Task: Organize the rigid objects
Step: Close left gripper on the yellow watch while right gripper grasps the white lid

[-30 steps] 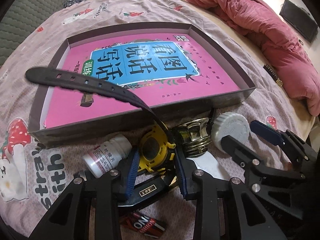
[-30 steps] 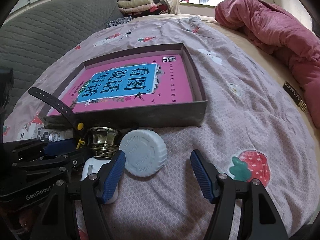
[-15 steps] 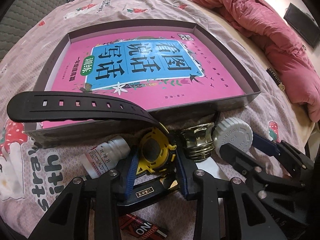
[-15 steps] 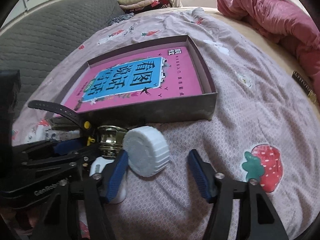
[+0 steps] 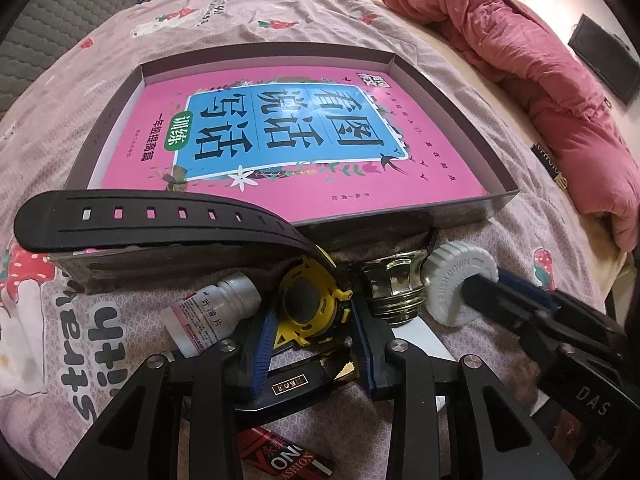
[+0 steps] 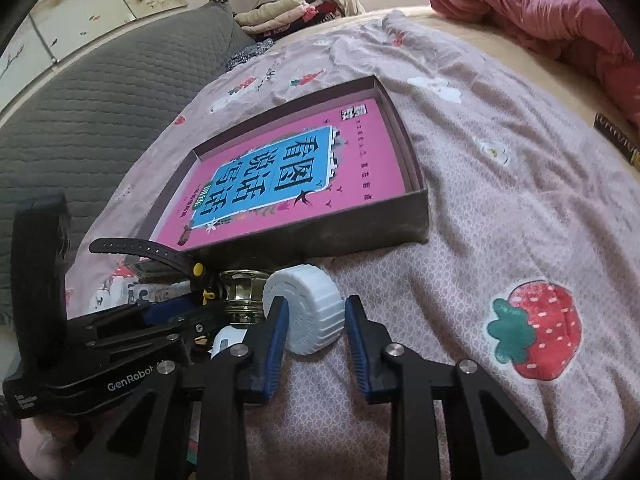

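So I've got both grippers down at the pile on the bed (image 6: 500,208), right in front of the box (image 5: 496,204) that the stuff presumably goes into. The left gripper (image 5: 312,328) has its jaws clamped on the yellow watch (image 5: 308,304), pads pressing either side of the case, so the black strap (image 5: 160,220) sticks up and hangs over the box's near wall. Holding it by the case makes sense to me, the strap is floppy and would just slide out.

The right gripper (image 6: 314,328) has just been closing its jaws around the white cap (image 6: 308,308). The cap sits between the pads and is tipped up on its edge; the left pad looks to be on it, but on the right I can't tell if it's actually touching yet, so I'd call it not quite gripped.

Count, as far as I can see:
- one box, with one pink book (image 5: 288,136) lying flat in it
- one watch
- one white cap
- one brass-looking knob thing (image 5: 392,288) between watch and cap
- one small pill bottle (image 5: 212,312) lying left of the watch
- one red and black packet (image 5: 288,460) under the left gripper, mostly hidden
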`<move>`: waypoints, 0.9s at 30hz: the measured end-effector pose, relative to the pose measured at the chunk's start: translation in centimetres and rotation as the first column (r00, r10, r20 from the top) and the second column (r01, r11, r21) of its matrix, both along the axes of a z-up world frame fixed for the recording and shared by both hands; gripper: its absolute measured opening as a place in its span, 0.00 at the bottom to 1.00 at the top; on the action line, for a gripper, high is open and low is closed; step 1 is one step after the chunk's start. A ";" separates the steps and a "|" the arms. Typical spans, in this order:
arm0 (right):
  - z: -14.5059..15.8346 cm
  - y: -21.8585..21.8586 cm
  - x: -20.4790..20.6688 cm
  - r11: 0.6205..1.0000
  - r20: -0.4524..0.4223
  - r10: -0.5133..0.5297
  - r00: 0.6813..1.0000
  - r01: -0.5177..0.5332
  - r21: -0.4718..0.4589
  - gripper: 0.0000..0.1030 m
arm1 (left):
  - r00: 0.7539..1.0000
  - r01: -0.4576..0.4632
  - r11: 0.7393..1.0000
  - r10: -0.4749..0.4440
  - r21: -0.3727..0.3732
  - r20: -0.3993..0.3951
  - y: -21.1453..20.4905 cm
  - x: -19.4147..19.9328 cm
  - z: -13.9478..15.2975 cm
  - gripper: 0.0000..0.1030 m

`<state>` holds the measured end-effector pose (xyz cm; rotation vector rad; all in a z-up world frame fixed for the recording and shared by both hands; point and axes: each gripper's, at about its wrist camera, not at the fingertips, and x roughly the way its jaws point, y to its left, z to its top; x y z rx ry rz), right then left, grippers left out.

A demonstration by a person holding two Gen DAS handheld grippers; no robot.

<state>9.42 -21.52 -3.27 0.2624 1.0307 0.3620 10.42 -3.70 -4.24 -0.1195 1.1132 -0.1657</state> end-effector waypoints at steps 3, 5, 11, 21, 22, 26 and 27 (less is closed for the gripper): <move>-0.6 -0.6 0.3 0.998 -0.035 -0.028 0.999 0.030 0.058 0.35 | 1.000 -0.001 1.000 0.001 0.007 0.003 -0.1 0.0 0.0 0.35; -0.8 -0.5 0.4 0.997 -0.048 -0.026 0.998 0.030 0.077 0.36 | 1.000 0.003 1.000 -0.003 0.017 0.004 -0.3 0.1 -0.1 0.35; -0.8 0.2 0.7 0.998 -0.027 -0.005 1.000 0.007 0.065 0.41 | 1.000 -0.012 1.000 0.012 0.005 0.007 -0.3 0.6 -0.3 0.37; 2.0 0.6 -0.1 0.998 0.107 0.049 0.993 -0.051 0.021 0.24 | 0.999 -0.015 1.000 0.015 0.004 0.037 -0.2 0.5 -0.2 0.36; 2.0 0.6 0.0 0.998 0.105 0.051 0.993 -0.053 0.020 0.23 | 0.999 -0.020 1.000 0.020 -0.002 0.043 0.0 0.4 -0.1 0.36; 2.3 0.0 0.1 0.998 0.110 0.039 0.993 -0.045 0.050 0.21 | 0.998 -0.028 0.999 0.030 -0.040 0.056 0.5 0.3 0.5 0.36; 2.5 -0.1 0.1 0.997 0.119 0.040 0.992 -0.046 0.054 0.20 | 0.998 -0.026 0.998 0.029 -0.052 0.060 0.6 0.2 0.6 0.36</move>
